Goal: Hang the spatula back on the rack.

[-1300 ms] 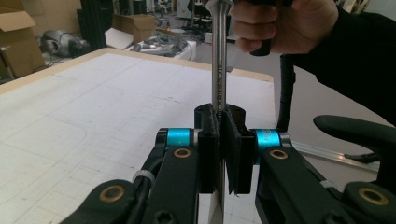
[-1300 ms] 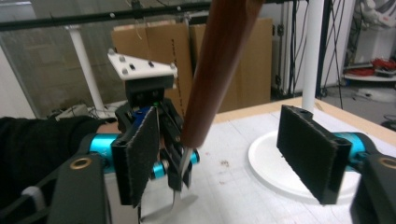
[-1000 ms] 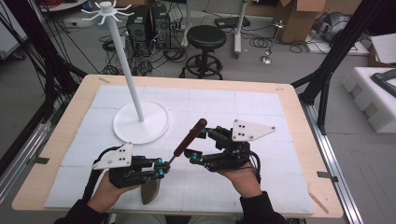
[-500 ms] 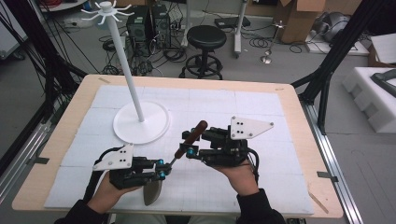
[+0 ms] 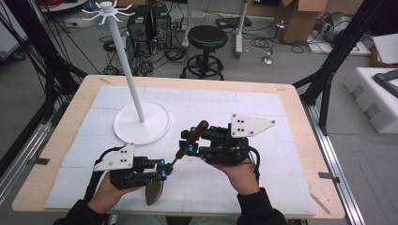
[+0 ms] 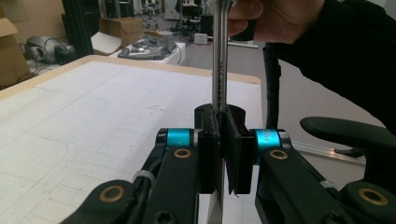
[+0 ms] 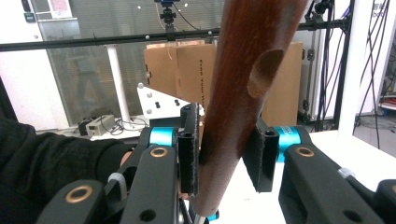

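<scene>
A: Left gripper (image 5: 162,169) — clamped tight on spatula's (image 5: 172,165) steel shank, blade low by near table (image 5: 61,140) edge.

B: Right gripper (image 5: 188,140) — jaws just closing around wooden handle (image 7: 243,93), one pad touching.

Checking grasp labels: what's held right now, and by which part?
One spatula. The left gripper clamps its metal shaft just above the blade; the right gripper has been closing on its wooden handle, fingers at both sides.
</scene>
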`<state>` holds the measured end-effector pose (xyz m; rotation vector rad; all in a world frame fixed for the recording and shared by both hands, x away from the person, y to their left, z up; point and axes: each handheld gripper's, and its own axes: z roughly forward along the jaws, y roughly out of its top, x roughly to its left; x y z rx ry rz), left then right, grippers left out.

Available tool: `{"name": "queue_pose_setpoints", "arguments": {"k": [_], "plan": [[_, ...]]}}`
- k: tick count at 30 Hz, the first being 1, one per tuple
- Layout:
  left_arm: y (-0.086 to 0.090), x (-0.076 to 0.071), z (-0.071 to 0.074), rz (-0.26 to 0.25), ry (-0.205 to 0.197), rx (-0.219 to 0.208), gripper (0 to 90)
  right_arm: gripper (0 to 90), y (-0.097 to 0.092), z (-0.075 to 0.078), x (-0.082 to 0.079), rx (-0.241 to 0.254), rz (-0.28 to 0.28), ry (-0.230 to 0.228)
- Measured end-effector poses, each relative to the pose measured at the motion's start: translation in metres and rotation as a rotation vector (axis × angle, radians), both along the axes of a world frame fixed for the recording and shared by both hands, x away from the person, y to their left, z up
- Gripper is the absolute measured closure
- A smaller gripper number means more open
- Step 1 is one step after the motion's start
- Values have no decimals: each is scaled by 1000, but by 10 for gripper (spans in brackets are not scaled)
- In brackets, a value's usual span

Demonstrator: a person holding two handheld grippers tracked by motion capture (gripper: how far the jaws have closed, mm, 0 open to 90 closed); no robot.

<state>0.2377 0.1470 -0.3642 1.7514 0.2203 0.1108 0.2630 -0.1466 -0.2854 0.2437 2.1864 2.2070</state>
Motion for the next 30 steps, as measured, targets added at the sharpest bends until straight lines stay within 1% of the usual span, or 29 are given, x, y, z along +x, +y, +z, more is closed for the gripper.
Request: {"name": "queue_pose_setpoints", "arguments": {"k": [4, 10, 15, 20, 22, 23, 24, 25, 26, 27, 29, 30], "plan": [[0, 0, 0, -1, -1, -6, 840, 700, 1, 2, 0, -5, 10, 1], [0, 0, 2, -14, -8, -23, 839, 716, 4, 7, 1, 15, 50, 15], [0, -1, 2, -22, -6, -38, 838, 721, 4, 8, 0, 25, 66, 20], [-1, -2, 3, -28, 11, -72, 833, 724, 3, 10, 0, 50, 71, 37], [-2, -2, 3, -32, 20, -83, 828, 726, 4, 11, -1, 59, 78, 36], [-3, -2, 3, -37, 29, -92, 822, 726, 4, 12, -1, 61, 82, 28], [-3, -2, 4, -39, 36, -100, 807, 727, 4, 14, -2, 64, 84, 23], [-4, -2, 4, -35, 49, -110, 746, 727, 4, 15, -3, 69, 86, 20], [-4, -2, 5, -35, 58, -111, 660, 727, 4, 16, -4, 74, 86, 18], [-4, -2, 6, -40, 66, -118, 603, 727, 3, 17, -4, 73, 87, 20], [-5, -2, 9, -50, 57, -120, 573, 728, 3, 20, -5, 73, 98, 23], [-5, -2, 11, -56, 61, -127, 557, 728, 3, 21, -5, 72, 100, 19]]}}
